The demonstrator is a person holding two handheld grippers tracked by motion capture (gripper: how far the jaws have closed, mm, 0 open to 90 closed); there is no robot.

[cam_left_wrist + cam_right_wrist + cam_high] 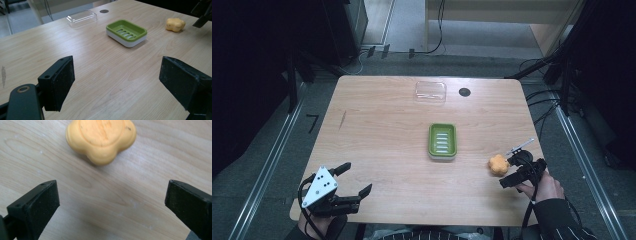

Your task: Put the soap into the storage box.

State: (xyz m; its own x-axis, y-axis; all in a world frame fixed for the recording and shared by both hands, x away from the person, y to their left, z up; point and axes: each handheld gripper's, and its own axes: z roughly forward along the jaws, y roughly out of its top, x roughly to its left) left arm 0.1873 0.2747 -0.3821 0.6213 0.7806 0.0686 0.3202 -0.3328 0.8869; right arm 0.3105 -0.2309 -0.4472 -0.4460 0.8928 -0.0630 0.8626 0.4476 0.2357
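A: Checking right gripper (507,172) — jaws spread wide, nothing between them, pointed at the orange soap (498,164), which sits flat on the table (382,125) near the right edge, just beyond the jaw tips

B: Contact?

A: None in the right gripper view; soap (101,138) lies ahead of the pads, bare wood between. From the high view one tip looks very close to it, hard to say

B: Left?

A: Left gripper (355,179) also wide open, empty, parked at the near left corner, well apart from everything. Probably just out of the way

B: Destination?

A: My guess is the green soap dish (442,141), mid-table, empty. Clear lid (430,92) sits at the far edge, leaving the dish open
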